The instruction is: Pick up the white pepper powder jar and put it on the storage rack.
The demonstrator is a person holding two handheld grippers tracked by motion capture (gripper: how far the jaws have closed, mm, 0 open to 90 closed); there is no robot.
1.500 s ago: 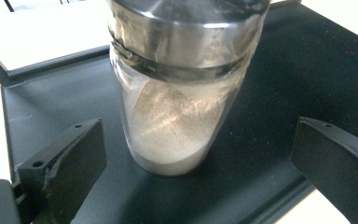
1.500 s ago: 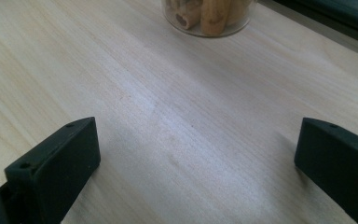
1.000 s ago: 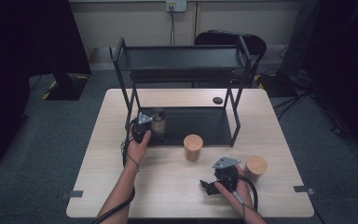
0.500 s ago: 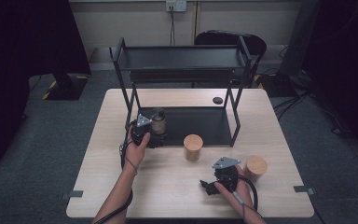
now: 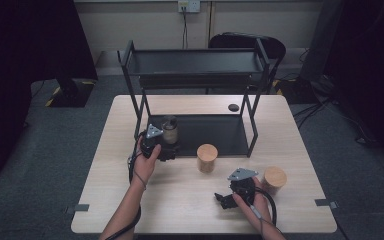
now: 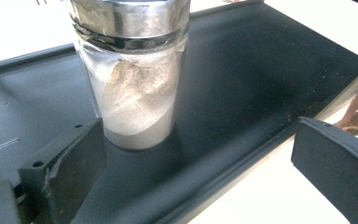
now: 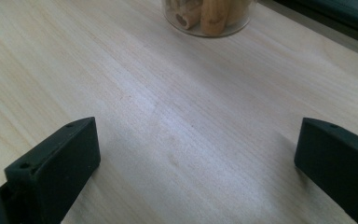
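A glass jar (image 5: 169, 130) with a metal lid, part full of pale powder (image 6: 135, 100), stands on the lower shelf (image 5: 215, 131) of a black two-tier rack. My left gripper (image 5: 166, 146) is open right in front of it; the jar sits just beyond the left jaw and neither jaw touches it. My right gripper (image 5: 227, 193) rests low over the front of the table, open, with bare wood between its jaws (image 7: 196, 154). A wooden-lidded jar (image 5: 206, 157) holding wooden pieces (image 7: 207, 16) stands ahead of it on the table.
A second wooden-lidded jar (image 5: 274, 178) stands just right of the right hand. A small black disc (image 5: 233, 107) lies behind the rack. The rack's upper shelf (image 5: 195, 62) overhangs the lower one, with posts at each corner.
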